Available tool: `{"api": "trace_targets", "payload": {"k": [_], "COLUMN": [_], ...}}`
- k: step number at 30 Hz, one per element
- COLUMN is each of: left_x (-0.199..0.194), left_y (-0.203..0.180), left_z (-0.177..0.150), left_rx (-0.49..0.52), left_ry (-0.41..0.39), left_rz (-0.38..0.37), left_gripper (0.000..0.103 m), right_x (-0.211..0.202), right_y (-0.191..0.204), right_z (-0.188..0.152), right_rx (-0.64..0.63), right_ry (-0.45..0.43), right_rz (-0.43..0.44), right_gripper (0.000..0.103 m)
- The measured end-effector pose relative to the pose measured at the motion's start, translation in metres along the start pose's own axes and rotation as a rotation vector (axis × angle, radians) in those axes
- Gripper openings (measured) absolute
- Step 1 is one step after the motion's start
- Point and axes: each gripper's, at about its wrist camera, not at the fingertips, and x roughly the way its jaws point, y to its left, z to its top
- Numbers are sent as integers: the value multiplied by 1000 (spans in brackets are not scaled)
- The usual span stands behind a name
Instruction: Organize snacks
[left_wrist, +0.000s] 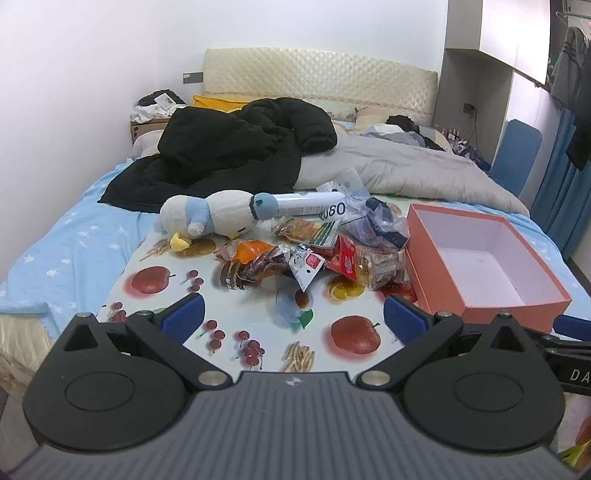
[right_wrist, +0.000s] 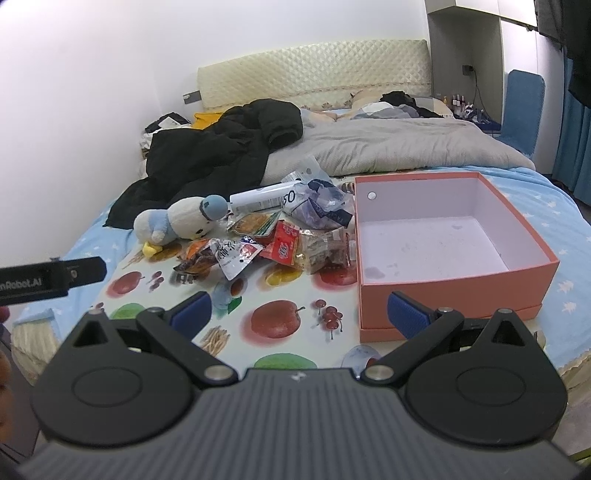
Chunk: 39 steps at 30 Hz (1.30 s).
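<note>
A pile of snack packets (left_wrist: 314, 254) lies on a fruit-print board (left_wrist: 236, 317) on the bed; the pile also shows in the right wrist view (right_wrist: 280, 247). An open, empty salmon-pink box (left_wrist: 476, 258) stands to the right of the pile; the right wrist view shows it too (right_wrist: 443, 243). My left gripper (left_wrist: 293, 317) is open and empty, short of the pile. My right gripper (right_wrist: 299, 314) is open and empty, its right finger in front of the box's near wall.
A plush duck (left_wrist: 207, 218) and a white tube (left_wrist: 314, 205) lie at the back of the pile. A black jacket (left_wrist: 229, 147) and a grey blanket (left_wrist: 406, 166) lie farther up the bed. A wall is on the left, a blue chair (left_wrist: 517, 155) on the right.
</note>
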Motion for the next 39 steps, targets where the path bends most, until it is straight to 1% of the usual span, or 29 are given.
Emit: {"api": "trace_targets", "payload": {"k": [13,17,25,29,31,34,36,38,39], "left_x": [19,26,51,65,73,87,96,107,113], "left_y": [-3,-1,4,6,7,8,8,8,9], "left_z": [-10,-10,-12,-10,-8,-5,-4,-3,-3], "left_rx": [-4,-11,-9,3,8,18,28,38,43], "left_ry": [43,55,101,105,109,116,115,118,119], "left_rz": [-27,-24,-30,-29,-31,-37,-40,-27,-22], "left_gripper": [103,103,103,103,103,103,103,103,103], "right_x": [13,21,36,43,45,53,62,72,76], "right_y": [-6,-7,-8,-4,-3,-5,-4,-4,-4], "right_z": [-8,-8,-11,-15,-15,-12,-10,-8,-8], "right_rx": [31,43,50,13,7,25,22,28,27], "right_ry": [44,60,68,55,41,36,37,44,50], "right_rz": [-8,-13,-28,-88,-100,-69,-66,-59,-41], "right_gripper": [103,103,103,103,103,103,103,103,103]}}
